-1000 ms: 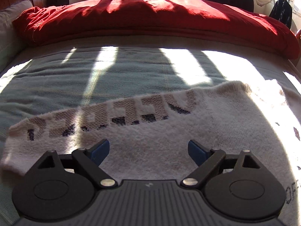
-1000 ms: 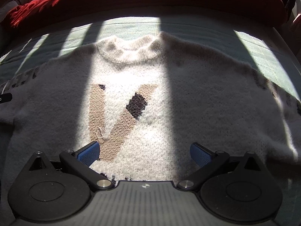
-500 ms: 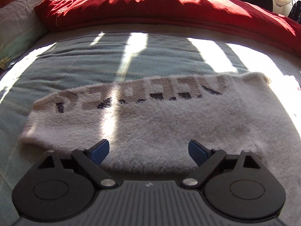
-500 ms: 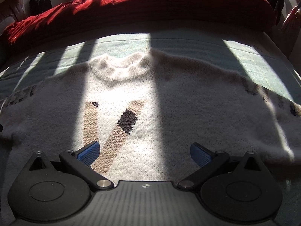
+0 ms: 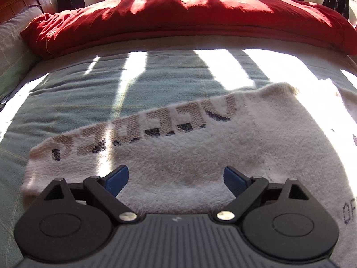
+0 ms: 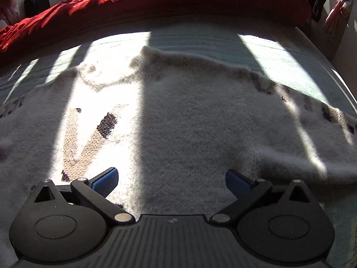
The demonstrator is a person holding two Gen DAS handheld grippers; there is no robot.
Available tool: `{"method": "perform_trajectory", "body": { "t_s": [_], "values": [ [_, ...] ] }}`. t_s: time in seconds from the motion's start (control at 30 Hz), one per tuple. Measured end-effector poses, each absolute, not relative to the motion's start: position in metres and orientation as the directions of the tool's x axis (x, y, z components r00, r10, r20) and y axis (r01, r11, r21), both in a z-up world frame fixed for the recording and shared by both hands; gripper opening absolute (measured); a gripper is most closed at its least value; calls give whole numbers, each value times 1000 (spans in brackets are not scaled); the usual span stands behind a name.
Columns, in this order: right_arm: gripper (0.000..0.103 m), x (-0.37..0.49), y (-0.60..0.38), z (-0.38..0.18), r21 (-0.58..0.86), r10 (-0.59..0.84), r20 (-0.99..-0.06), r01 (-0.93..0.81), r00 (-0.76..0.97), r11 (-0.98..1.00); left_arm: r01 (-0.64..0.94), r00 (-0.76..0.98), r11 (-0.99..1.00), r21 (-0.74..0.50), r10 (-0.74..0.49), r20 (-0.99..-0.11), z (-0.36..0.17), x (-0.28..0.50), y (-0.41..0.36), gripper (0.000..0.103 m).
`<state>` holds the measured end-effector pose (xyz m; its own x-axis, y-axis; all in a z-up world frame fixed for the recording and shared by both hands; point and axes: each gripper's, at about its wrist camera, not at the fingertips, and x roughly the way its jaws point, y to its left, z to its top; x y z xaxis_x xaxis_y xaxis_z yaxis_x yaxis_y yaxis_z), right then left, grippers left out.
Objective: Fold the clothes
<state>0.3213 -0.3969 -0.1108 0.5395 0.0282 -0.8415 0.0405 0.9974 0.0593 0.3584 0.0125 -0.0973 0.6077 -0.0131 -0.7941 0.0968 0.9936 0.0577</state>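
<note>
Sweater, fuzzy white knit with tan lettering [image 6: 178, 116], lies flat on pale green bedsheet [image 5: 73, 93], below red duvet [image 5: 178, 17]. Left gripper [image 5: 176, 178] and right gripper [image 6: 171, 179] hover over it, jaws wide, holding nothing.

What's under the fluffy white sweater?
The sweater lies flat on a pale green blanket that shows all around it. Whatever sits directly beneath the knit is covered, so I cannot see it.
</note>
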Motion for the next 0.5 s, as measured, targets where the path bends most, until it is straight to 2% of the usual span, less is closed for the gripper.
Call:
{"method": "perform_trajectory", "body": {
  "t_s": [0.13, 0.23, 0.37, 0.5],
  "values": [
    [103, 327, -371, -118, 25, 42, -849, -38, 526, 999, 345, 561, 938, -45, -244, -791, -86, 335, -45, 92],
    [103, 329, -357, -132, -3, 29, -873, -65, 486, 998, 514, 487, 856, -46, -336, -806, -100, 310, -84, 92],
    [103, 330, -355, -134, -17, 17, -877, -67, 481, 998, 585, 377, 811, -18, -292, -879, -136, 282, -103, 92],
    [103, 326, -355, -133, -25, 9, -887, -67, 461, 997, 597, 383, 802, 6, -279, -881, -138, 256, -98, 93]
  ]
}}
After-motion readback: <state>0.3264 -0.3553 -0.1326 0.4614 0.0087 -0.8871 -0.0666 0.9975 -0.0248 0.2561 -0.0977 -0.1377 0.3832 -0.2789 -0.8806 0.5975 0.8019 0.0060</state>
